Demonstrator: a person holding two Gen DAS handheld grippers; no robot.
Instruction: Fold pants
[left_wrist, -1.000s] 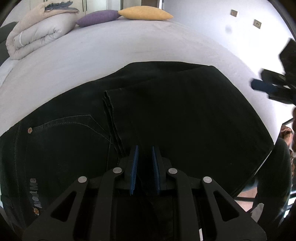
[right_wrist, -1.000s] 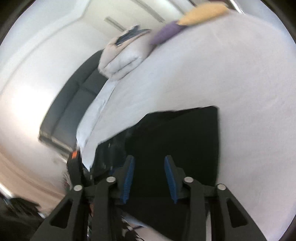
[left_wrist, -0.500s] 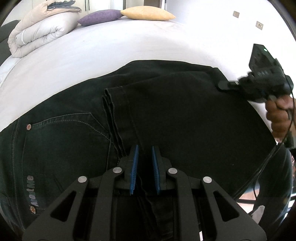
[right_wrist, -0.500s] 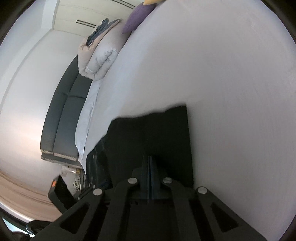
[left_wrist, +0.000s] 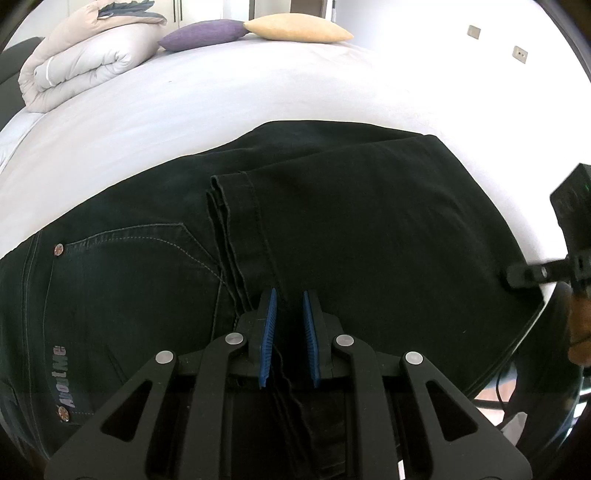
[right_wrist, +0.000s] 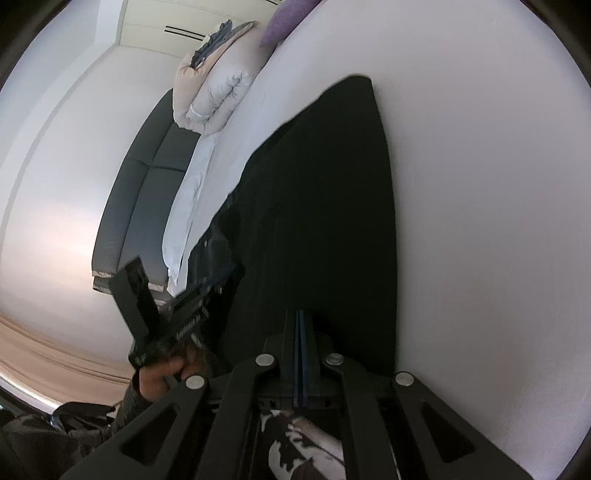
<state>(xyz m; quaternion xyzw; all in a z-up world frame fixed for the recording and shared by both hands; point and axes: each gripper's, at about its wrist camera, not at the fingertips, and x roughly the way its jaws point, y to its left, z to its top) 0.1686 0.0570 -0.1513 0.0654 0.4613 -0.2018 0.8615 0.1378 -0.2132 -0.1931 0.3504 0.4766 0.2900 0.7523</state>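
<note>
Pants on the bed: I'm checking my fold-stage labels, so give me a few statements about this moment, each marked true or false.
1. The black pants lie on the white bed. True.
2. The right claw is wide open above the cloth. False: its blue pads are pressed together at the pants' edge.
3. A leg hem is folded over toward the back pocket. True.
4. The left claw is fully shut. False: a gap shows between its pads, with cloth threads running through it.
5. A purple cushion and a yellow cushion lie at the far end. True.

"AnotMe" patch on the black pants
</note>
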